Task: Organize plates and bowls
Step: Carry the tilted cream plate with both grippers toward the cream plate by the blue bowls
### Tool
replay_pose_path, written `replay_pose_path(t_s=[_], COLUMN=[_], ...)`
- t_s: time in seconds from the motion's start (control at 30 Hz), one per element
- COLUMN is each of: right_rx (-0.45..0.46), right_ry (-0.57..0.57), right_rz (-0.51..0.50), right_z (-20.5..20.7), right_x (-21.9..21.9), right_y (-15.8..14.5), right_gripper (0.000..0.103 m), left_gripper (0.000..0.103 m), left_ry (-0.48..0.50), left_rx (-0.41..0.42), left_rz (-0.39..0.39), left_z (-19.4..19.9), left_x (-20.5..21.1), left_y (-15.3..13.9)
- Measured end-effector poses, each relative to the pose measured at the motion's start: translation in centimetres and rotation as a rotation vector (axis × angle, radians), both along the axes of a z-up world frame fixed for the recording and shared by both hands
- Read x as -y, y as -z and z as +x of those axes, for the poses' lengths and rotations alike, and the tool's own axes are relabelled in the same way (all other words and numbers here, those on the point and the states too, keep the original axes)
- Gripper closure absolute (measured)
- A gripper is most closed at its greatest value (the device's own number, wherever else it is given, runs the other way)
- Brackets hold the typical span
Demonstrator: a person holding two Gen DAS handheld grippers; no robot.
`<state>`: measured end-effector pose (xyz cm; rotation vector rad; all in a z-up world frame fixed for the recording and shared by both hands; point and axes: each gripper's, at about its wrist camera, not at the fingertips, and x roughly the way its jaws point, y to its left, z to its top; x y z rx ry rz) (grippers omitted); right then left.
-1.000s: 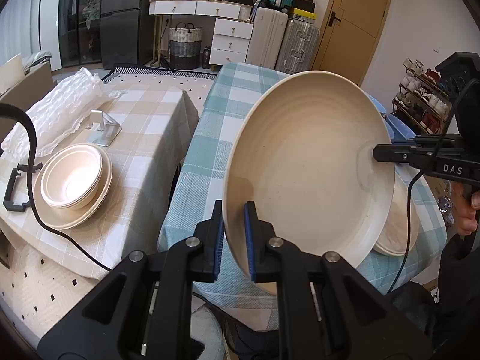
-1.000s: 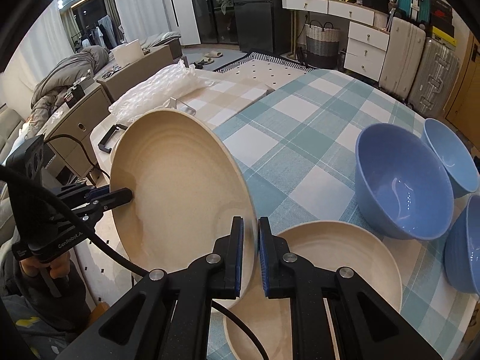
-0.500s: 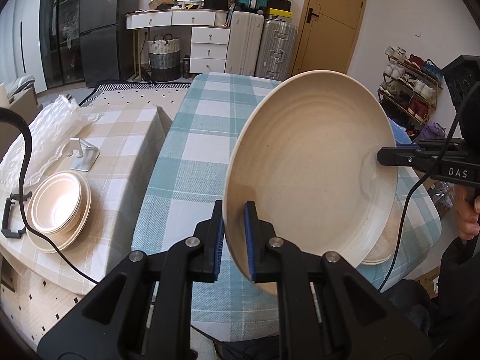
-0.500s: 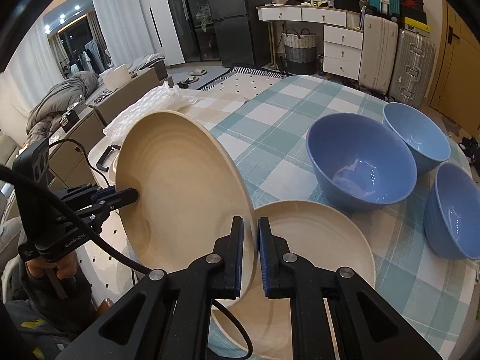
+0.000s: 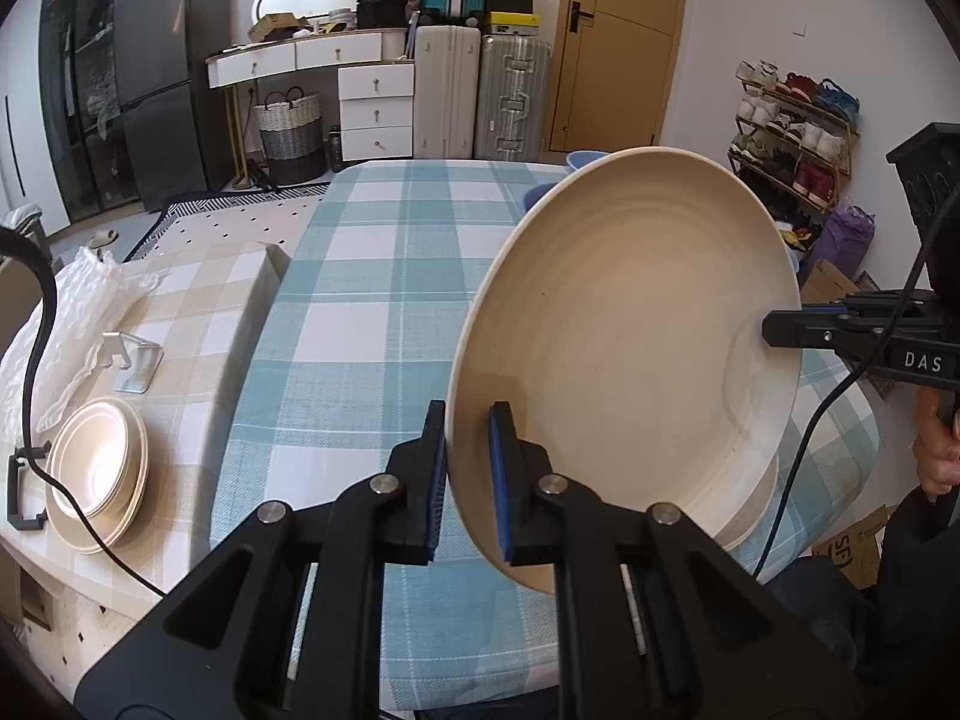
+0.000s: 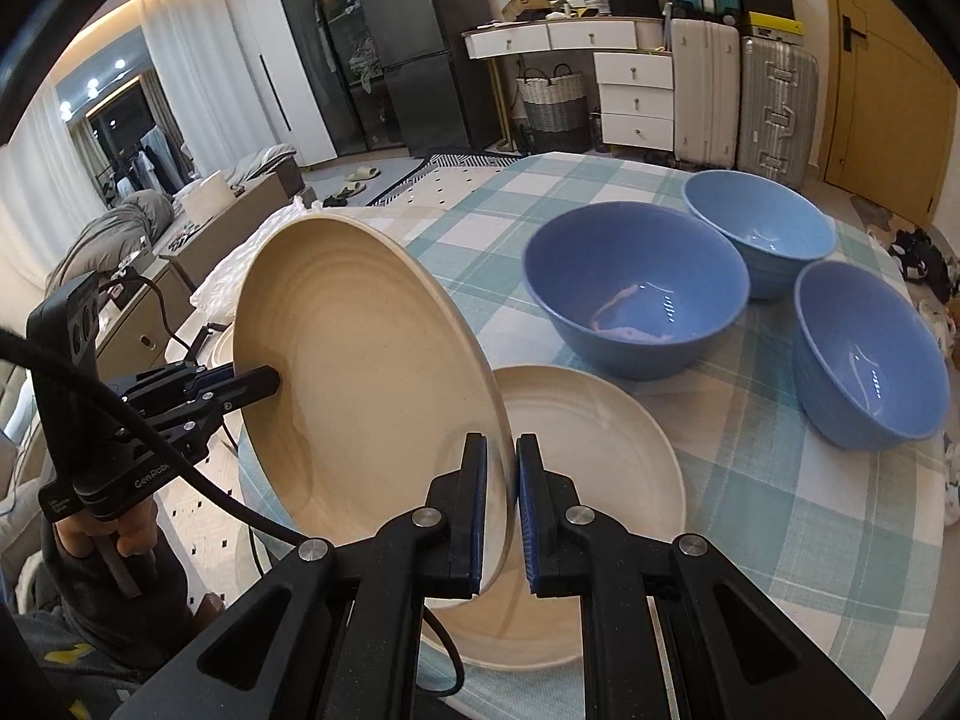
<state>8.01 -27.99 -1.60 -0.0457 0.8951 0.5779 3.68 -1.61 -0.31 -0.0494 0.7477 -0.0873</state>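
A large cream plate (image 5: pixel 630 324) (image 6: pixel 360 372) hangs tilted on edge above the green-checked table (image 5: pixel 372 312). My left gripper (image 5: pixel 469 480) is shut on its near rim, and my right gripper (image 6: pixel 501 516) is shut on the opposite rim. In the left wrist view the right gripper (image 5: pixel 774 330) reaches in from the right; in the right wrist view the left gripper (image 6: pixel 264 381) comes from the left. A second cream plate (image 6: pixel 594 468) lies flat on the table under the held one. Three blue bowls (image 6: pixel 636 294) (image 6: pixel 759 228) (image 6: pixel 870 354) stand behind it.
A lower table with a beige checked cloth (image 5: pixel 198 312) stands to the left, bearing a stack of cream plates and bowls (image 5: pixel 96 474), a metal stand (image 5: pixel 135 360) and bubble wrap (image 5: pixel 78 306). Cables hang from both grippers. Suitcases, drawers and a shoe rack line the far walls.
Both grippers carried the tilted plate rightward over the green table; the beige table's stack slid left in the left wrist view, and all three blue bowls came into the right wrist view.
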Motion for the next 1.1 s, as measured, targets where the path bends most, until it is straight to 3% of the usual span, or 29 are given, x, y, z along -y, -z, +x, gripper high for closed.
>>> replay_pose_path(t_s=[0.57,1.1], right_rx=[-0.03,-0.092], right_ry=[0.1,0.137], right_rz=[0.05,0.012], right_z=[-0.7,1.3], right_x=[5.6,6.3], right_y=[1.2,3.7], right_gripper=[0.093,0.093], left_gripper=[0.092,0.091], left_ry=[0.084,0.11], left_rx=[-0.037,-0.104], left_rz=[0.047,0.052], left_z=[3.4,6.9], left_x=[6.0,6.7], left_y=[0.4,2.9])
